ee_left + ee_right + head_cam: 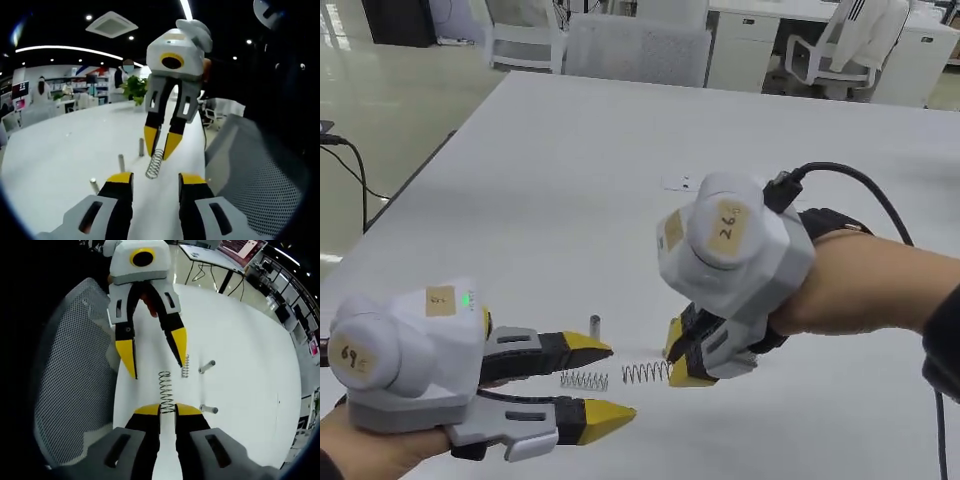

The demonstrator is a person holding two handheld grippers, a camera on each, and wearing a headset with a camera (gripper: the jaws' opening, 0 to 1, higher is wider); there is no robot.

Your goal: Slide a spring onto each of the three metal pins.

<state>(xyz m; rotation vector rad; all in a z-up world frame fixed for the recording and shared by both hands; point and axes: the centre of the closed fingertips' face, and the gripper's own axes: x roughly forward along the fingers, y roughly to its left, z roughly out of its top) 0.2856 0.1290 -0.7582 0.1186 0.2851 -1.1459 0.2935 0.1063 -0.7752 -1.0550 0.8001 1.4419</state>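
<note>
I have a broad white table [570, 180] in front of me, with a small white slip [680, 184] lying flat near its middle. Past the far edge stand a grey mesh-backed chair [638, 48] and, further right, a white office chair [840, 45]. A black cable [364, 195] trails over the glossy floor at left. The left gripper view shows a leafy plant [134, 88] beneath a square ceiling vent [111, 24].

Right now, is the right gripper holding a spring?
Yes, the right gripper is shut on one end of a spring.
</note>
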